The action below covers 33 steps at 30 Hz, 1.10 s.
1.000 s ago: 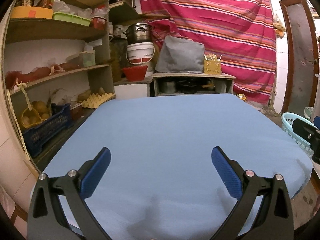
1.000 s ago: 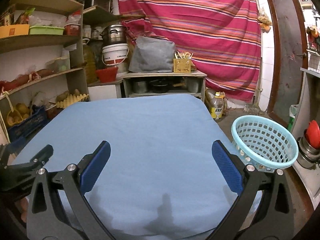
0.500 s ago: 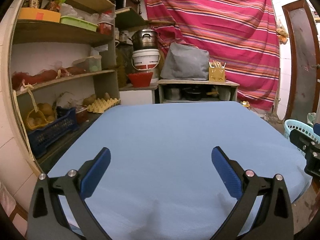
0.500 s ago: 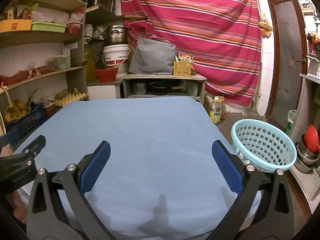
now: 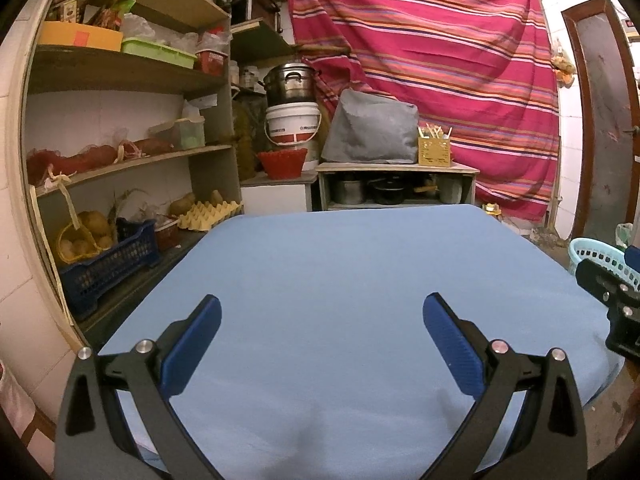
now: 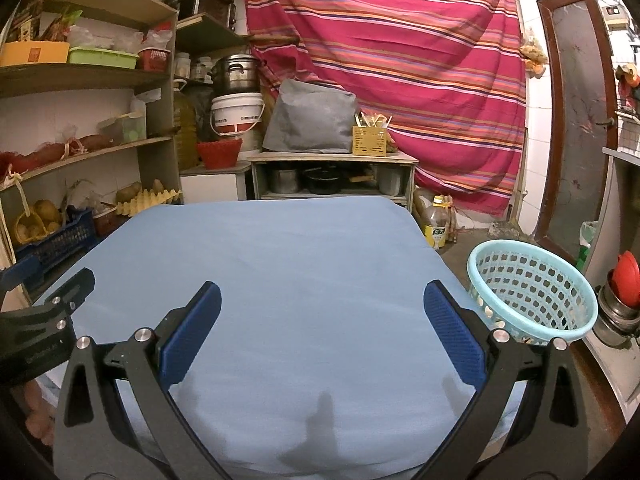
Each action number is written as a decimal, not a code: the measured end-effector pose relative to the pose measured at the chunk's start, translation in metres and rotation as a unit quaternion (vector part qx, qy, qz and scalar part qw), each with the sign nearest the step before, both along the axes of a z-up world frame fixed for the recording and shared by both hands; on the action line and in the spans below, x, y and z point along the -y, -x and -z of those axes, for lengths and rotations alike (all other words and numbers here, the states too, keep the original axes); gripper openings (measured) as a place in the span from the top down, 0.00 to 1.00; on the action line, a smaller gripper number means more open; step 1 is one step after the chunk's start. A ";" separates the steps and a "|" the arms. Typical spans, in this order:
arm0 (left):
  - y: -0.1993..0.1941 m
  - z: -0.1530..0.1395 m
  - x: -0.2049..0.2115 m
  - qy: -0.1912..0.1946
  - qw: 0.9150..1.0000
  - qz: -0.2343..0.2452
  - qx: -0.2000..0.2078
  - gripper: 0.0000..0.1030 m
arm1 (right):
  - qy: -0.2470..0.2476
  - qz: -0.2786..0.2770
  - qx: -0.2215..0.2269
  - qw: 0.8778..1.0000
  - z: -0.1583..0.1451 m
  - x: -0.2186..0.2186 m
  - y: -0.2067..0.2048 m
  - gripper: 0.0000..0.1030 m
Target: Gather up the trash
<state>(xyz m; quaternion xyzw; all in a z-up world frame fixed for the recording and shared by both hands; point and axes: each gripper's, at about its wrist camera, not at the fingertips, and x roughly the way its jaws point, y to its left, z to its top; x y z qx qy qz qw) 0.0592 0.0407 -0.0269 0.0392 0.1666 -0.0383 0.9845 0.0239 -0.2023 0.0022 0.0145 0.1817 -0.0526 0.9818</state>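
Note:
A table under a light blue cloth (image 5: 340, 272) (image 6: 288, 272) fills the middle of both views, and no trash shows on it. My left gripper (image 5: 322, 316) hovers open over its near edge with nothing between the blue pads (image 5: 192, 344). My right gripper (image 6: 322, 316) is open too, empty, over the same near edge. A turquoise perforated basket (image 6: 532, 296) stands on the floor off the table's right side, its rim (image 5: 588, 250) peeking in at the right of the left wrist view. Each gripper's black frame shows at the edge of the other view.
Wooden shelves (image 5: 120, 160) with boxes, egg trays and a blue crate (image 5: 108, 268) line the left wall. A low cabinet (image 6: 332, 176) with pots stands behind the table before a striped red curtain (image 6: 400, 60). An oil bottle (image 6: 438, 232) and metal pots (image 6: 616, 312) sit at the right.
Both views have tilted up and drawn back slightly, so the table sits lower in frame and more shelf shows. Both grippers stay open and empty.

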 end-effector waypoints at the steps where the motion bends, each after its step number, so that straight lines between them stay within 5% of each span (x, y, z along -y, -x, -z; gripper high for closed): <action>1: 0.000 0.000 0.000 -0.002 1.000 0.001 0.001 0.04 | -0.001 0.001 0.001 1.000 -0.001 0.000 0.000 0.04; 33: -0.001 0.000 0.000 -0.008 1.000 0.010 0.001 0.04 | 0.001 0.007 0.005 1.000 -0.003 -0.005 0.000 0.04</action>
